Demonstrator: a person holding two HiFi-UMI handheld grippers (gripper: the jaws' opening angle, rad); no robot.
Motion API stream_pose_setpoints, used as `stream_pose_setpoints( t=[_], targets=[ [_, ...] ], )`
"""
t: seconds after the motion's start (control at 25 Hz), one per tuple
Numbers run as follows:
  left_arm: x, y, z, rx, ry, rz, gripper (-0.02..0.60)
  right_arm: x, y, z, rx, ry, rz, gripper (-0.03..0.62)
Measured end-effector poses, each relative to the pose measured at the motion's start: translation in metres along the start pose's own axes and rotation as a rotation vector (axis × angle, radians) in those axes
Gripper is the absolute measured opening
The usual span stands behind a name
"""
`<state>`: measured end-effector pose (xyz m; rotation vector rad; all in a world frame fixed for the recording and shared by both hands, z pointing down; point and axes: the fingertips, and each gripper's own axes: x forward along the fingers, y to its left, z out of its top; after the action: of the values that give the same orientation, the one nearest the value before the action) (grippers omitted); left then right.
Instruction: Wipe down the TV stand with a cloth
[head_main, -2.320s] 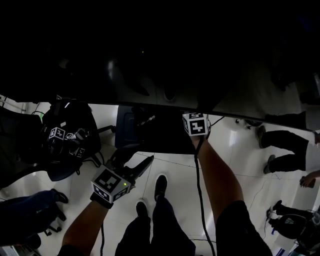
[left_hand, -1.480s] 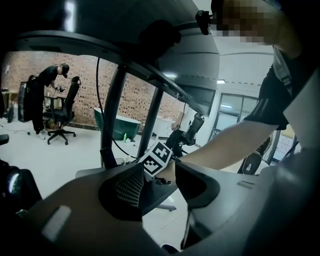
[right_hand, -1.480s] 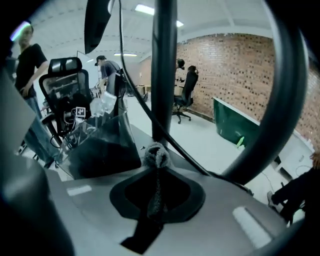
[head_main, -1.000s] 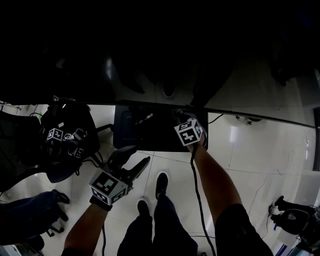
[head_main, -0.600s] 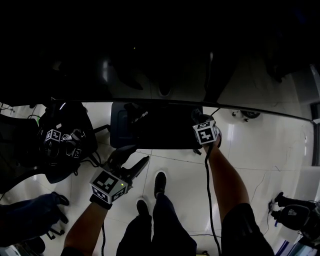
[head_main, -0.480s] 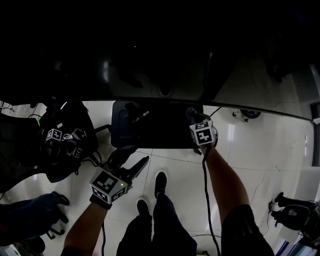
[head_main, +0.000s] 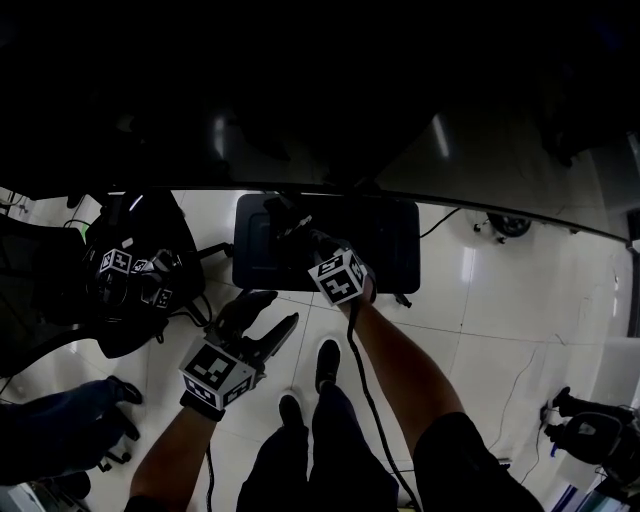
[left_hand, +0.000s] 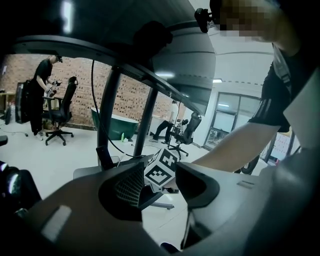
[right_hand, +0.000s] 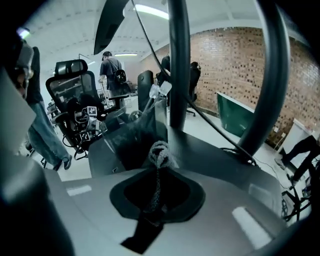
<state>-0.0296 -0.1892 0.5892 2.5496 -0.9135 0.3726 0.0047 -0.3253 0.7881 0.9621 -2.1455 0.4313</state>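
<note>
blocked: stand poles (right_hand: 178, 65), chair (head_main: 150, 240) | free: floor (head_main: 500, 290) at right

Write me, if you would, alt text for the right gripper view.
The right tongs are shut on a bunched grey cloth, pointed down at the dark TV stand base. Two dark stand posts rise behind it, with an office chair and brick wall beyond.
</note>
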Motion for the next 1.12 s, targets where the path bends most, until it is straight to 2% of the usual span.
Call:
stream_pose_setpoints(
  t=[0.24,0.56,0.76,0.84,0.92,1.12],
  targets=[
    [-0.001,0.003,-0.002,-0.009,0.003,0.001,0.218,-0.017,-0.036,-0.03,-0.037,0.028,-0.057,0.027],
    [0.008,-0.008,0.0,0.003,-0.004,-0.028,0.218,-0.082,-0.13,-0.095,0.054,0.09,-0.227,0.026],
    [-0.001,-0.006,0.0,0.001,-0.002,-0.02,0.218,-0.108,-0.161,-0.117,0.117,0.128,-0.301,0.026],
    [-0.007,-0.003,-0.002,0.0,-0.006,-0.012,0.218,-0.11,-0.154,-0.108,0.115,0.103,-0.293,0.026],
    [-0.013,0.001,-0.004,-0.005,-0.008,0.001,0.218,-0.105,-0.129,-0.088,0.092,0.058,-0.245,0.026],
    [-0.034,0.016,-0.014,-0.023,-0.006,0.051,0.218,-0.069,-0.015,-0.031,0.047,-0.031,-0.056,0.026]
  ],
)
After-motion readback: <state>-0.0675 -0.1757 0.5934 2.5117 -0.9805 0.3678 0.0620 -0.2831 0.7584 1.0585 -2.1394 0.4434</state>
